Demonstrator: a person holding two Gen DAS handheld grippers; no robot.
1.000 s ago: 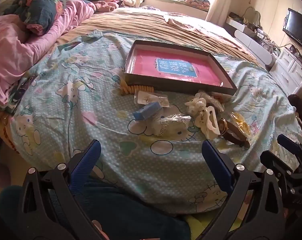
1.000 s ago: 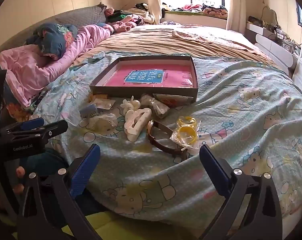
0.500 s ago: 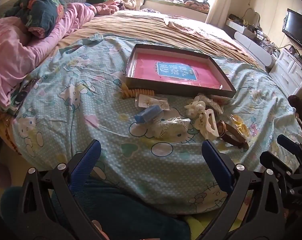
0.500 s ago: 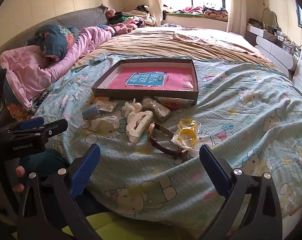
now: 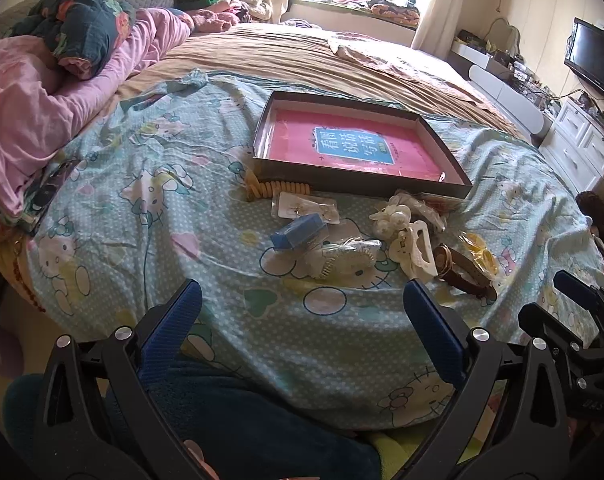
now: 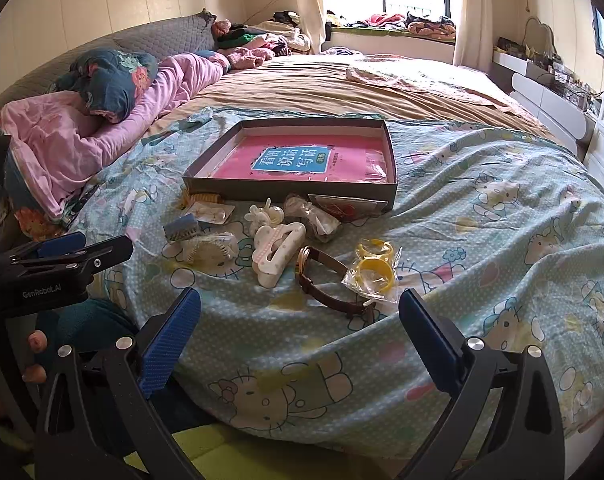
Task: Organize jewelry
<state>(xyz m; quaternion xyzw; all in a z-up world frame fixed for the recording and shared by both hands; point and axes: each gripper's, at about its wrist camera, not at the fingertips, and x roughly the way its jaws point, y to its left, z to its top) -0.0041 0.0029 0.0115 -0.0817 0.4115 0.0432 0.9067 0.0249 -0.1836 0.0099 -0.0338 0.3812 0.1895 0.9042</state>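
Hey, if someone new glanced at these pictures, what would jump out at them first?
Probably the shallow box with a pink book inside, sitting mid-bed on the cartoon-cat bedsheet. Just in front of it lies a scatter of accessories: a white hair claw, a brown-strapped watch and bagged yellow bangles. Both grippers hover near the bed edge, jaws open and empty.

A pale blue cartoon-cat sheet (image 6: pixel 482 208) is showing white polka dots. The dark shallow box (image 6: pixel 293 194) is holding a pink book (image 6: pixel 302 158) with a blue label. Yellow bangles (image 6: pixel 376 266), a brown watch (image 6: pixel 326 284) and a cream hair claw (image 6: pixel 275 252) are lying nearby.
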